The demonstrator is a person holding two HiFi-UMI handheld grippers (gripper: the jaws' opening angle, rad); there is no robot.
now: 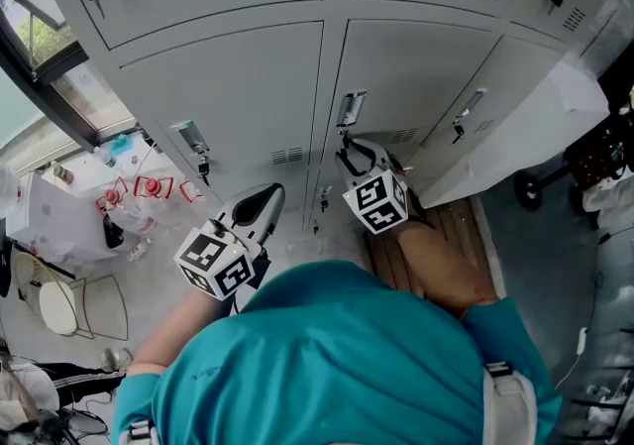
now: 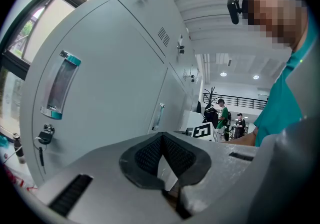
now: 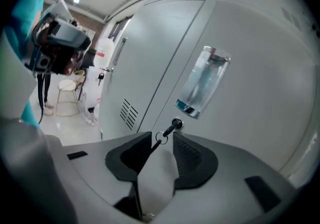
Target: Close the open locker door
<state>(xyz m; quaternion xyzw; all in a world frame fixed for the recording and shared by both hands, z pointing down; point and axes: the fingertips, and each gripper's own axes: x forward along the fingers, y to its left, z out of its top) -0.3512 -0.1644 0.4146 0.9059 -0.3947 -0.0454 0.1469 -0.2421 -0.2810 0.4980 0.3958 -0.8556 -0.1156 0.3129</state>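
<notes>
The locker door (image 1: 421,86) is the middle one of the lower row, straight ahead of the person; in the right gripper view it lies flush with its frame and level with the neighbouring door (image 3: 150,53) on its left, with only a thin seam between them; so the closing itself looks done. Its clear handle (image 3: 204,82) sits just above the lock; the key (image 3: 172,127) sticks out of that lock with a ring hanging from it. The right gripper (image 3: 162,138) points at the lock with its jaws well apart; the key's ring end stands between the tips, but neither pad presses on it, so it grips nothing. Little is left, I judge: draw that gripper back off the key; whether the lock is turned I cannot tell. The left gripper (image 2: 162,137) hangs level in front of the neighbouring door, away from the work, its jaw tips closed together on nothing. The far-right door (image 1: 535,116) may not be flush; the head view is too warped to tell.
</notes>
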